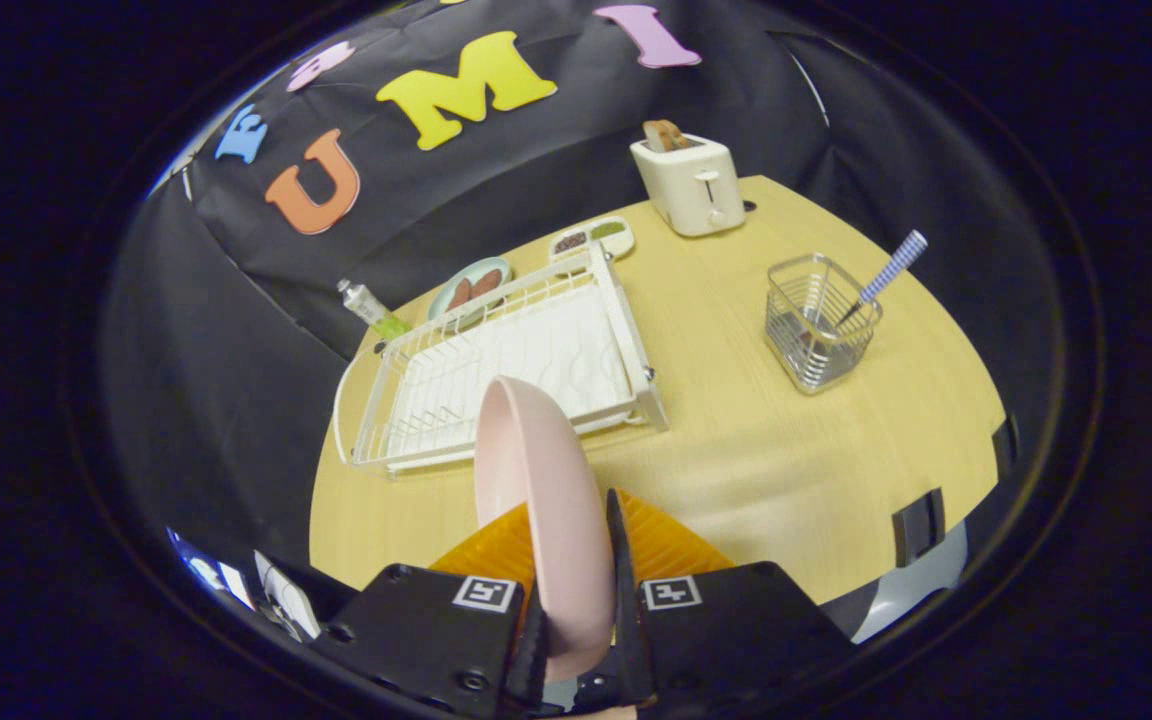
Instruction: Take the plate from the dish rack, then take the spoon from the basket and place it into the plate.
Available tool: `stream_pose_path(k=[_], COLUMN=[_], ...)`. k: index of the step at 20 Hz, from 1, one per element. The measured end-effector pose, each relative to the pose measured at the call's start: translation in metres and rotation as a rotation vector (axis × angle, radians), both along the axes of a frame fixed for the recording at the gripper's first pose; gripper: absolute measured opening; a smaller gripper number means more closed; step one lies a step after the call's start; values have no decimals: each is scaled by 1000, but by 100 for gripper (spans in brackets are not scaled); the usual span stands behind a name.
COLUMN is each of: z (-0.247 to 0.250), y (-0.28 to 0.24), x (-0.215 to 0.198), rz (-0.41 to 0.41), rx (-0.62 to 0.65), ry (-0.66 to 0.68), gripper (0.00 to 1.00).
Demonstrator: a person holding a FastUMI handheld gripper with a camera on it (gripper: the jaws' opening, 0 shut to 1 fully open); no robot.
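Between closed jaws, plate [541, 480]; beyond, rack [496, 370].

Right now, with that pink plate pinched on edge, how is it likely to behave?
The round pink plate looks stiff, keeping its shape though the gripper clamps only its rim. Its smooth surface may slip between the fingers. Held upright above the wooden table, it could swing or pivot if jolted.

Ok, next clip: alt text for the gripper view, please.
The tongs are shut on a pink plate held on edge above a wooden table. Beyond it sits a white dish rack; beside that, a wire basket holds a spoon.
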State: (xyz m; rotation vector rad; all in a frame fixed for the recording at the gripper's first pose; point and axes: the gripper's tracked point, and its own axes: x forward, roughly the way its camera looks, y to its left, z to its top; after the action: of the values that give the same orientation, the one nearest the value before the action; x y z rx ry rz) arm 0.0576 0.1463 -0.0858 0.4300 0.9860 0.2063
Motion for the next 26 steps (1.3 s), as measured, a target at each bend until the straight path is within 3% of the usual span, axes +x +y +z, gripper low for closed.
stream_pose_path(k=[6,15,20,23,26], z=[-64,-99,-100,-87,-71], y=[16,24,10,-4,-26], x=[-10,13,23,26,25], rz=[7,10,4,7,12], rx=[175,306,279,223,121], ry=[104,153,117,-4,-132], gripper=[33,35,48,55,73])
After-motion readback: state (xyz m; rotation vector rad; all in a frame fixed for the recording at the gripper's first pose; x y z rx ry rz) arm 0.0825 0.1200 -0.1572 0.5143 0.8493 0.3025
